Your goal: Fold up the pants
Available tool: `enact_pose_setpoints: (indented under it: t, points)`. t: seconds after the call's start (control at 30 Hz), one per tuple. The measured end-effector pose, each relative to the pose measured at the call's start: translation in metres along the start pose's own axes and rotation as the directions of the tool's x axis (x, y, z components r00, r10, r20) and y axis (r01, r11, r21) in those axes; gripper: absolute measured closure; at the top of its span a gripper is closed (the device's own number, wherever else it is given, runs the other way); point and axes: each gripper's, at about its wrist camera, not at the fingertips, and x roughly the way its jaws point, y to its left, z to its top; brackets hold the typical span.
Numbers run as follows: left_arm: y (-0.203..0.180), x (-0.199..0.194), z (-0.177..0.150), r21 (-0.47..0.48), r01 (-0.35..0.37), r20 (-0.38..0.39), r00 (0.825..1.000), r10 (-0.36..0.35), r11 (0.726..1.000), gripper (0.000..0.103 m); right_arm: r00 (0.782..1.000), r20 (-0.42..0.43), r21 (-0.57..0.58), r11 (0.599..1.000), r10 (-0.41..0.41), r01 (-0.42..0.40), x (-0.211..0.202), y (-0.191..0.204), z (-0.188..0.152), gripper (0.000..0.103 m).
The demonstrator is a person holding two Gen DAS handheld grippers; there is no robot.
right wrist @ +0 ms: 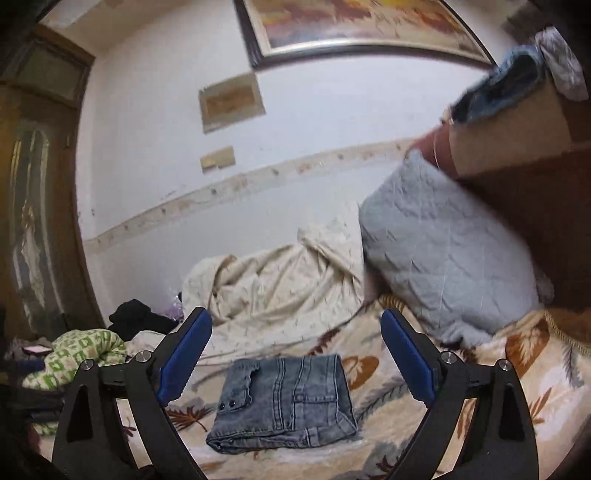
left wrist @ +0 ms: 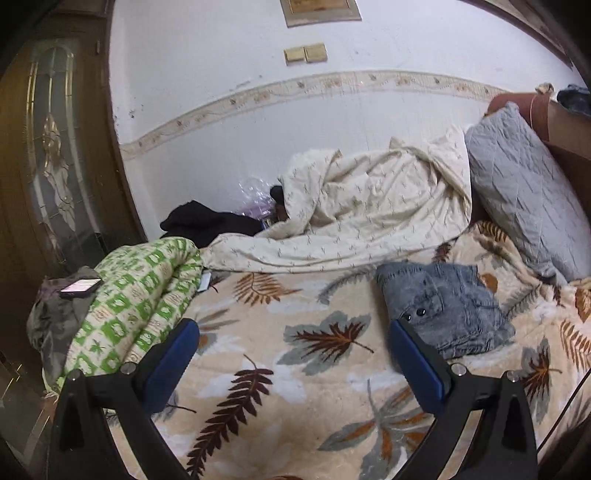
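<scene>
1. Bedroom walls in white are standing behind a bed whose leaf-print blanket (left wrist: 295,369) is covering the surface you are working over.
2. You are holding the left gripper (left wrist: 295,354) above that blanket with its blue pads (left wrist: 173,354) spread wide and nothing lying between them.
3. You are holding the right gripper (right wrist: 295,350) just as wide, its pads (right wrist: 406,358) standing apart on either side of the pants (right wrist: 284,402) without touching them.
4. Those grey denim pants are lying folded into a compact bundle on the blanket, with the buttoned waistband facing left in the right wrist view.
5. In the left wrist view the pants (left wrist: 443,310) are sitting just past the right-hand pad, and the denim is looking a little rumpled on top.
6. Behind the pants a cream quilt (left wrist: 369,206) is lying bunched against the wall, and a grey pillow (left wrist: 524,195) is leaning against the brown headboard (left wrist: 561,129).
7. At the left edge a green-and-white rolled blanket (left wrist: 133,302) is resting beside a phone (left wrist: 79,287) with its screen lit, and dark clothing (left wrist: 207,221) is lying beyond it near the wall.
8. Framed pictures (right wrist: 362,26) are hanging on the wall, and a wooden door (left wrist: 51,147) with patterned glass is standing at the far left.
</scene>
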Motion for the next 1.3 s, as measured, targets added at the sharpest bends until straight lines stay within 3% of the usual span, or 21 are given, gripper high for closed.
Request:
enact_pose_setpoints:
  t: [0.13,0.53,1.3]
  points:
    - [-0.003,-0.014,0.010,-0.003,-0.015,0.038,0.999,0.015,1.000,0.000,0.999,0.035,-0.036,0.999,0.040,-0.038,-0.006,0.009,0.001,0.005]
    - [-0.011,-0.040,0.028,-0.011,-0.045,0.090,0.995,0.046,0.999,0.000,0.992,-0.016,-0.074,0.989,0.127,-0.128,-0.008,0.030,-0.005,0.005]
    - [0.017,-0.030,0.026,-0.102,-0.110,0.066,0.991,0.117,0.989,0.000,0.994,0.005,-0.118,0.988,0.106,-0.104,-0.014,0.038,-0.007,0.005]
